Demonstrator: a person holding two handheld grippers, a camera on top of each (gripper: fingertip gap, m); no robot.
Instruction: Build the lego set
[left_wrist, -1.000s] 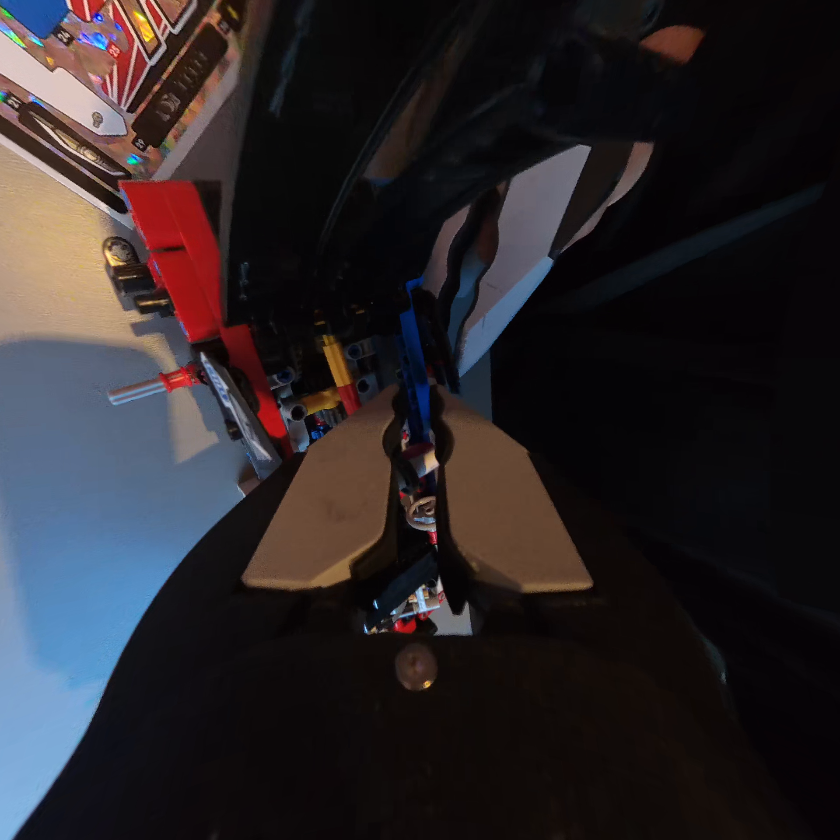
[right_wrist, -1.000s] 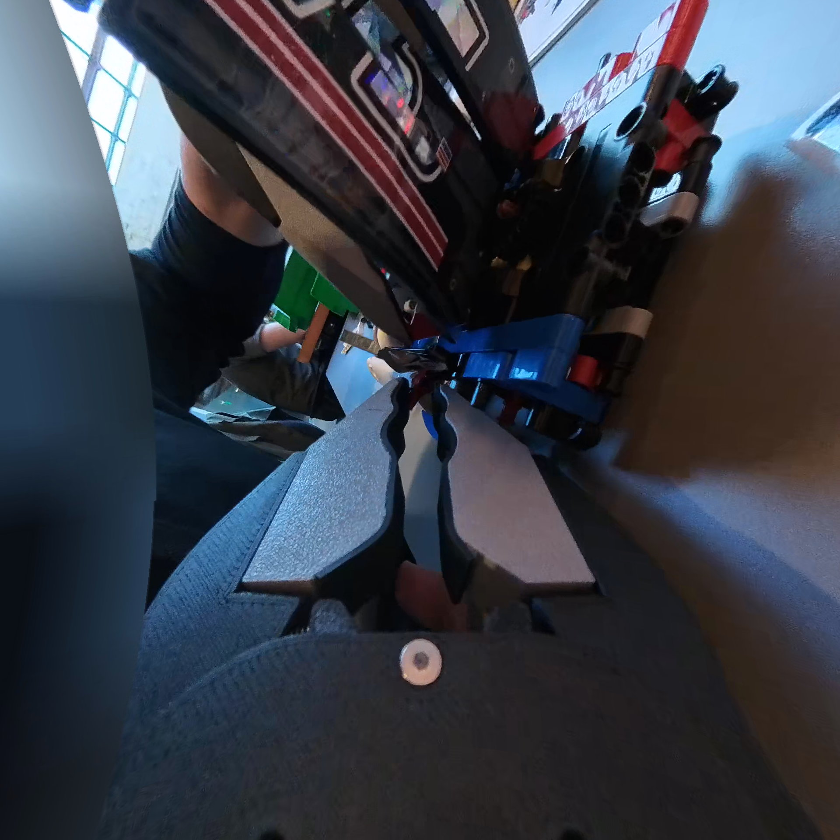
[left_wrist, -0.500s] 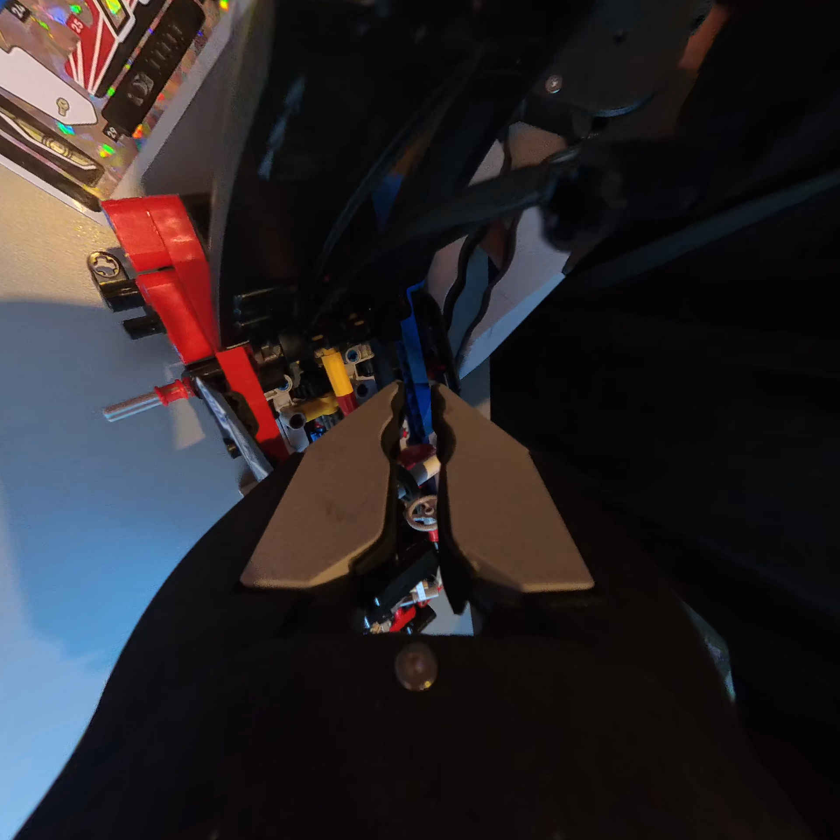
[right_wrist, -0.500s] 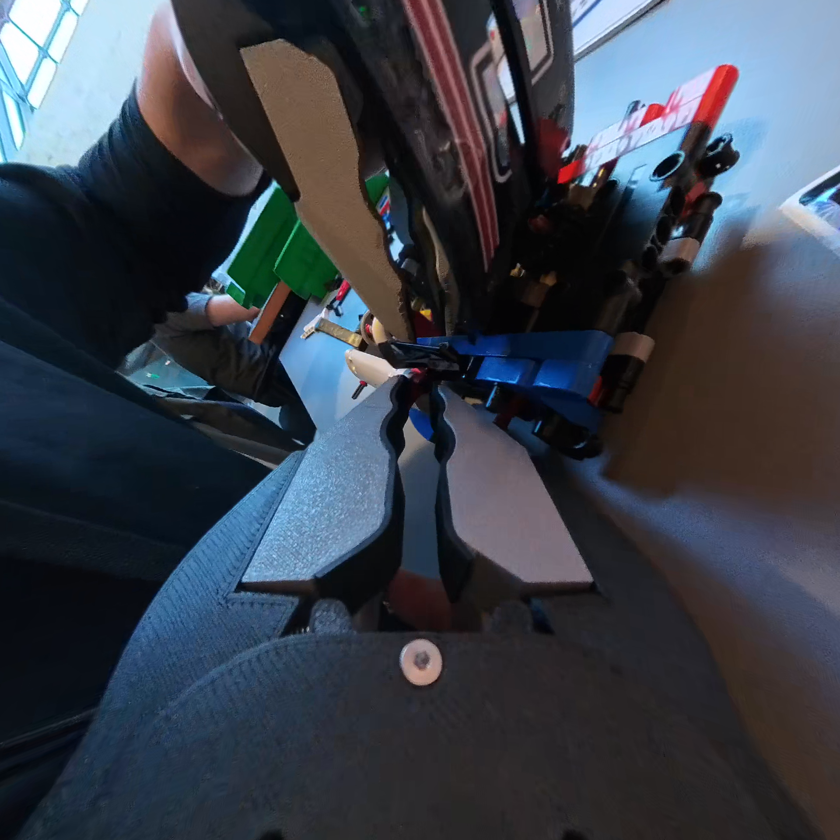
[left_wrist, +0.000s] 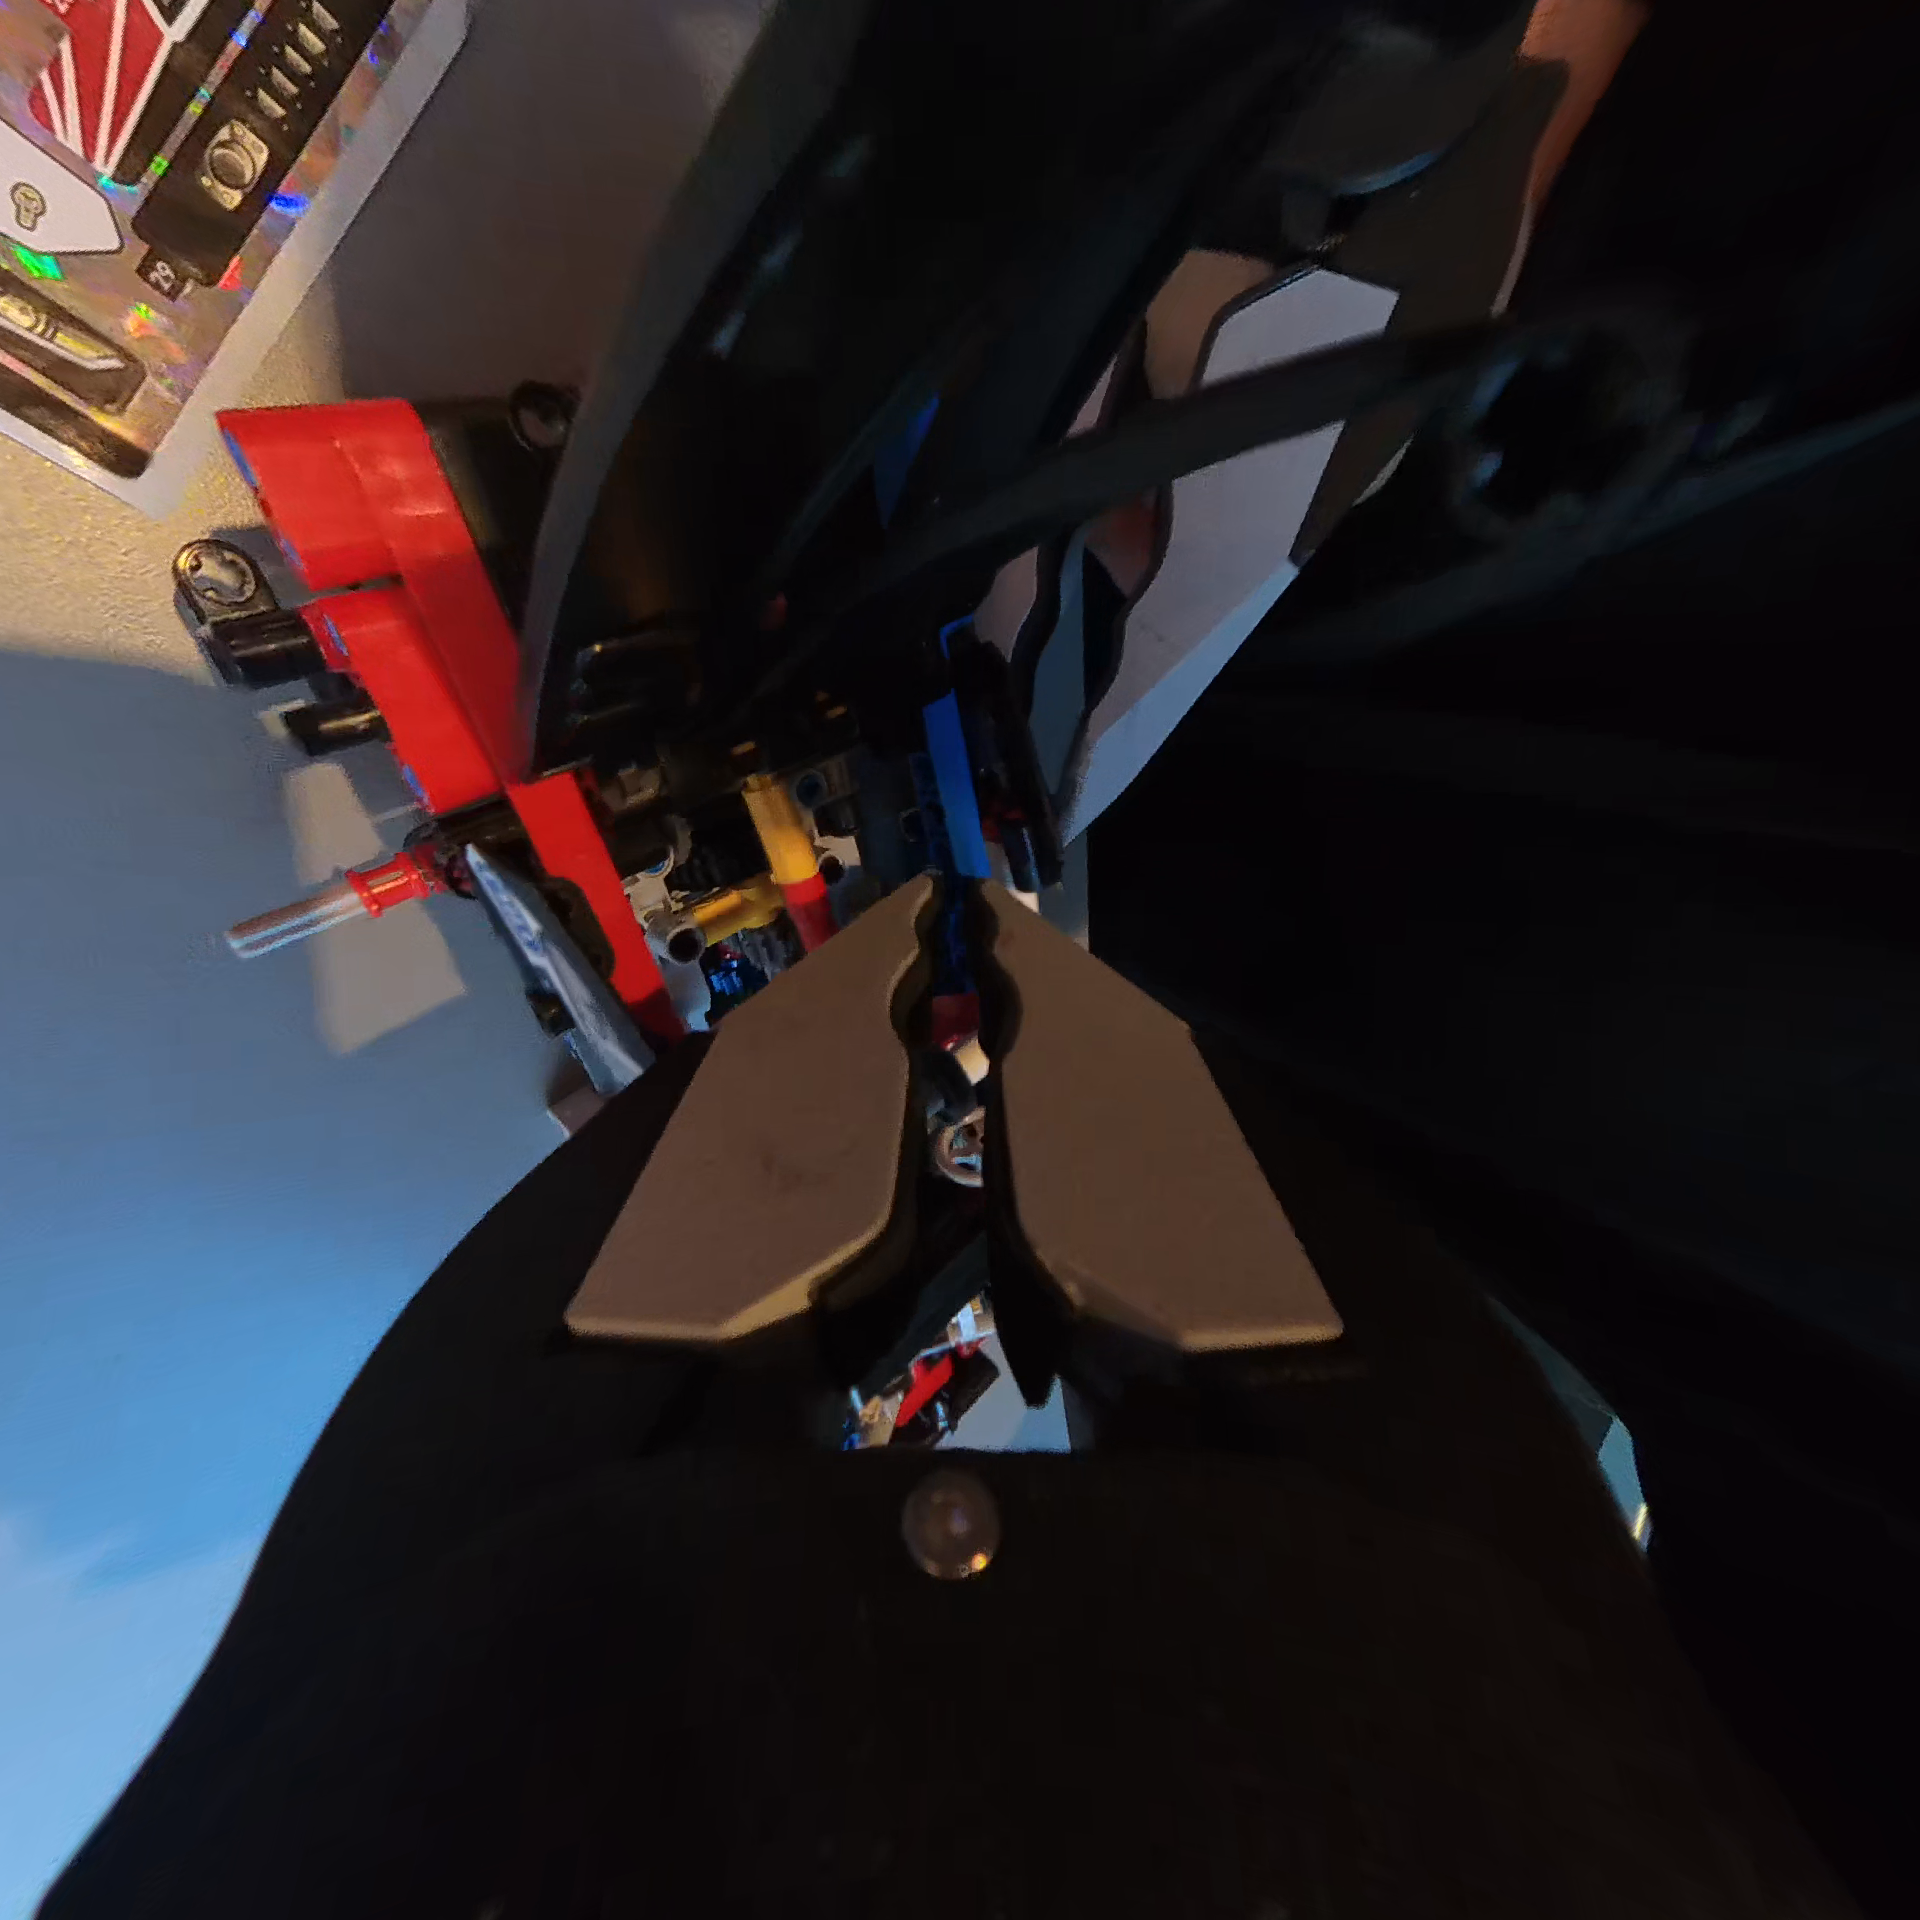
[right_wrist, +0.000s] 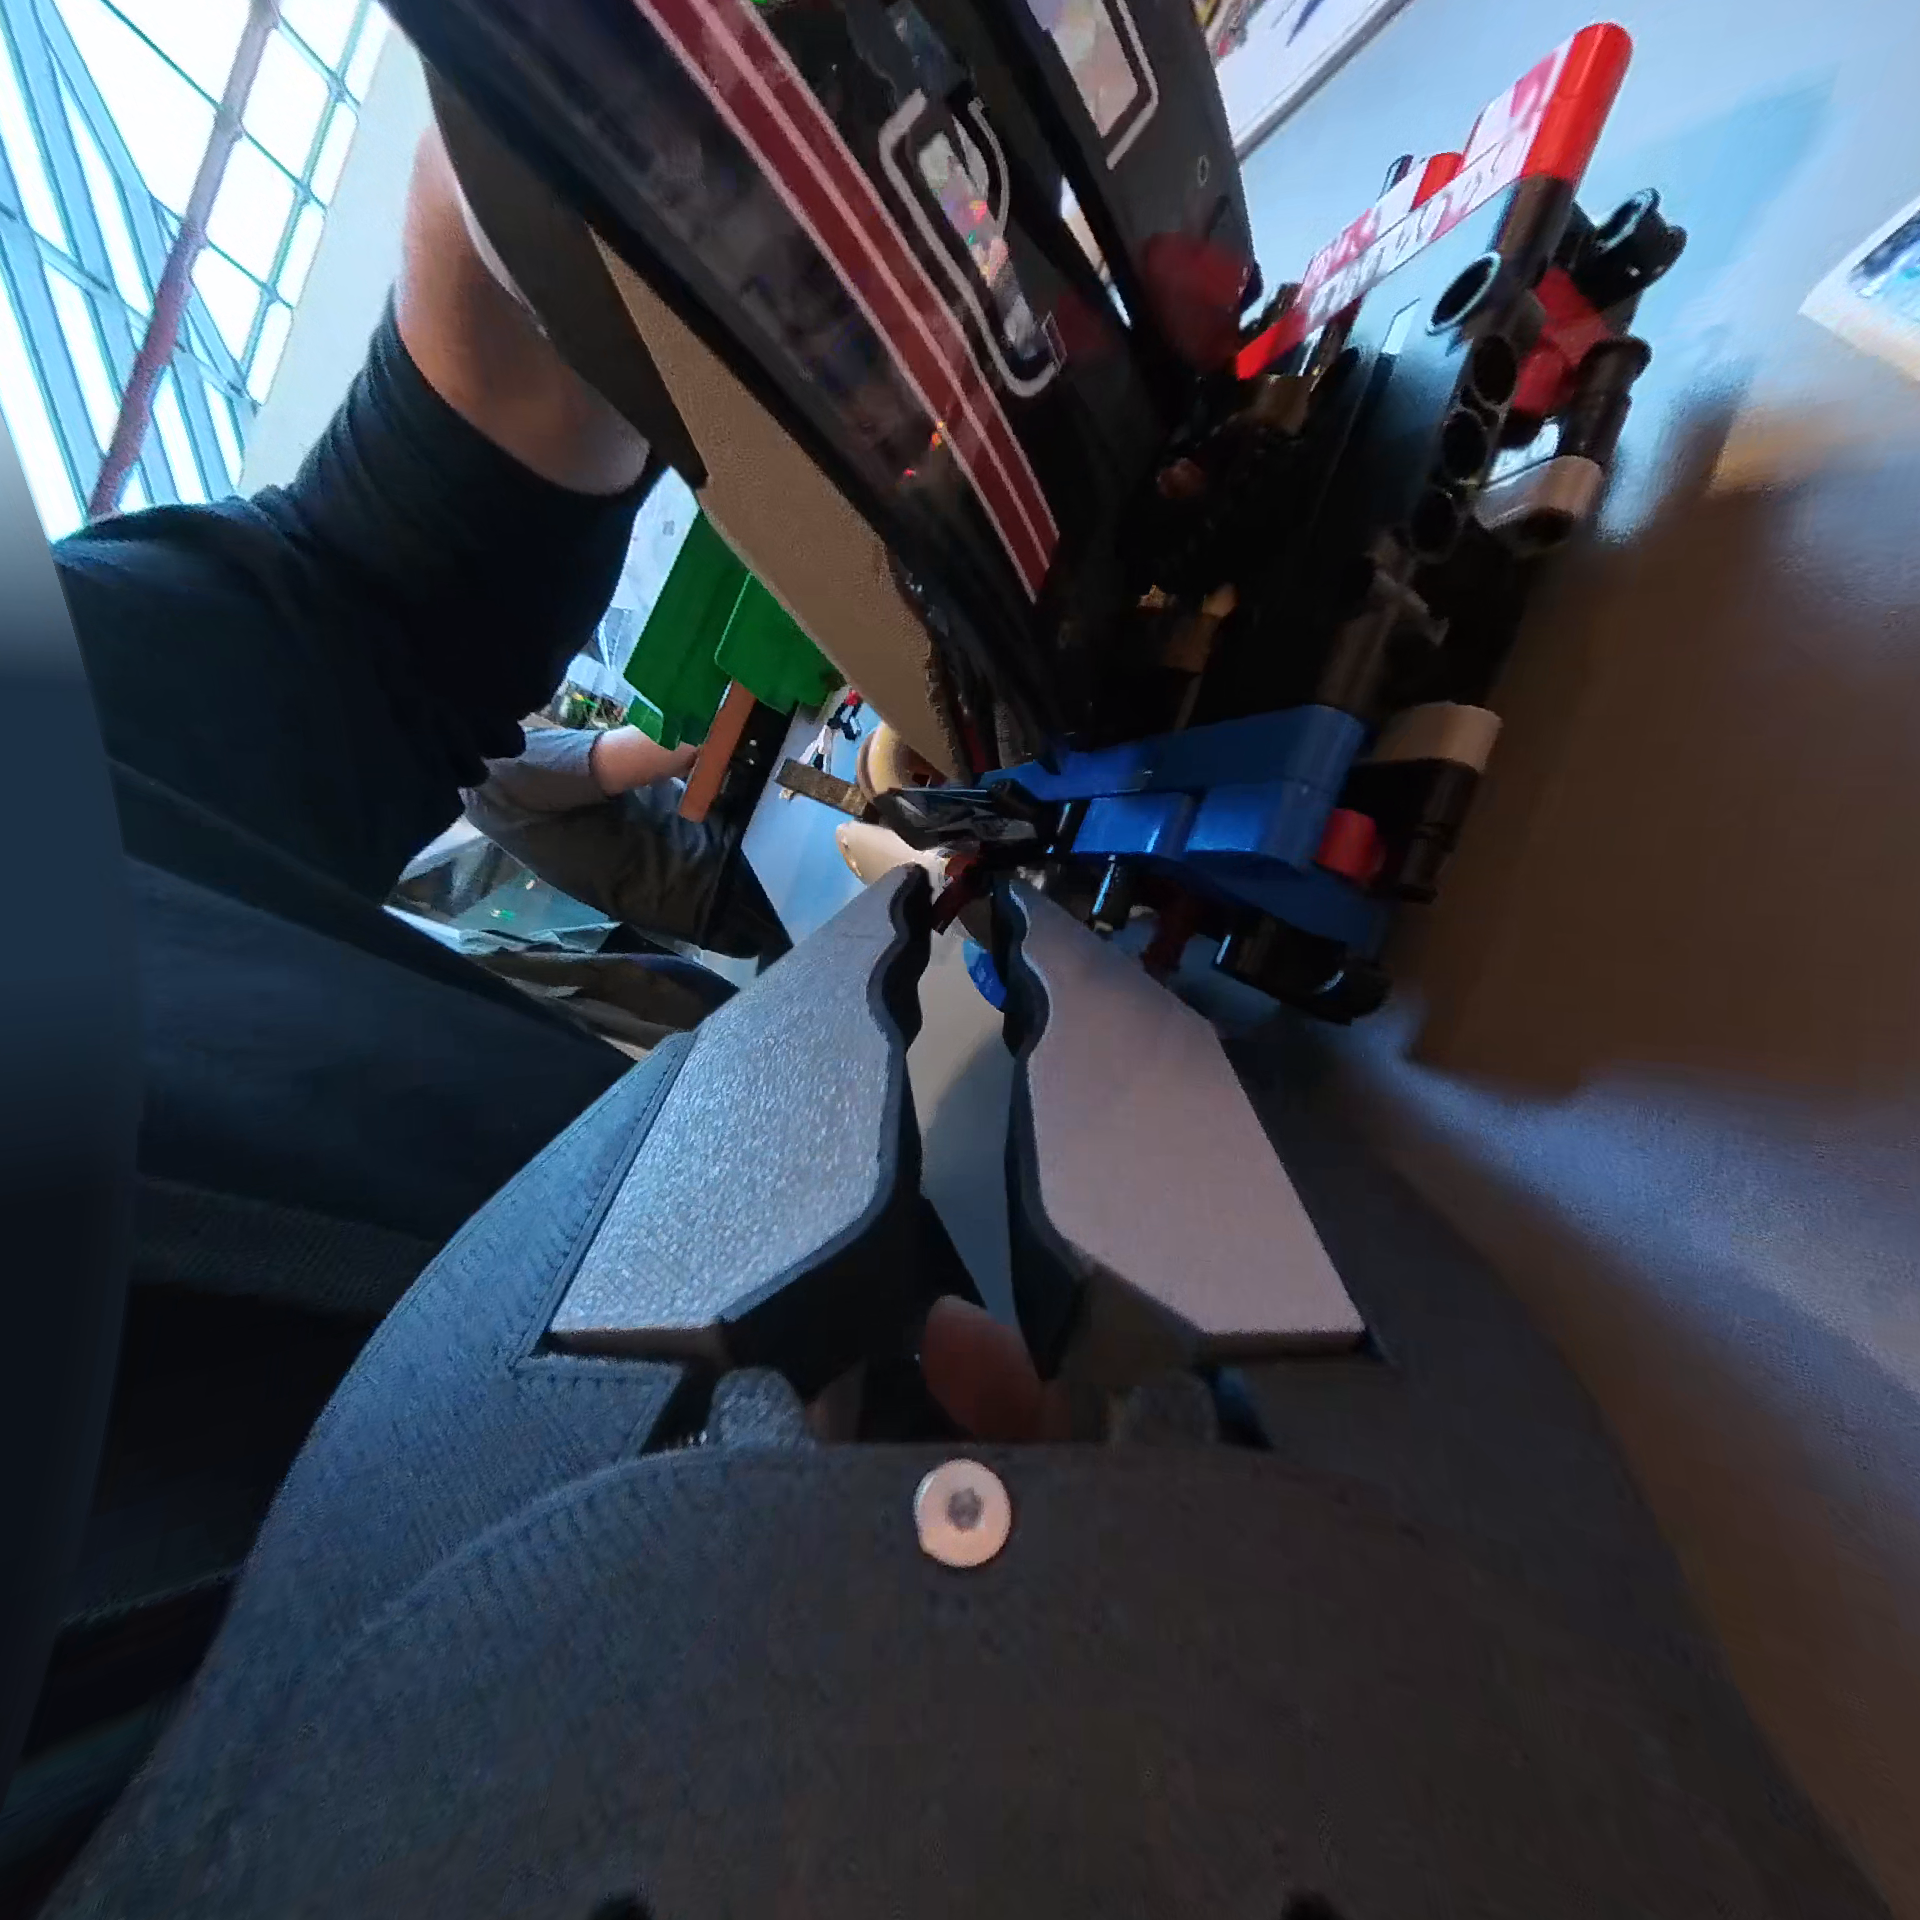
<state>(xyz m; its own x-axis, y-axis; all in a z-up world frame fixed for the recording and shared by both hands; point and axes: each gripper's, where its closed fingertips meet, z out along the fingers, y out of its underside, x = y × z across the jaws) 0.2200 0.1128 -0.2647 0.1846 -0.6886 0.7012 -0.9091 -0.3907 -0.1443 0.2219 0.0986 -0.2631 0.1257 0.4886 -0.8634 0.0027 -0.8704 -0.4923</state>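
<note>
Sticker sheet (left_wrist: 114, 208) now farther up-left

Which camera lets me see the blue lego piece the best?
The right wrist view. There the blue lego piece shows its long side, stretching from the right gripper toward the table. In the left wrist view it shows only as a thin blue strip, edge-on, just beyond the left gripper.

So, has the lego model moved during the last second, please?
Yes, slightly: in the left wrist view its red beam has drifted rightward, away from the edge of the sticker sheet.
</note>
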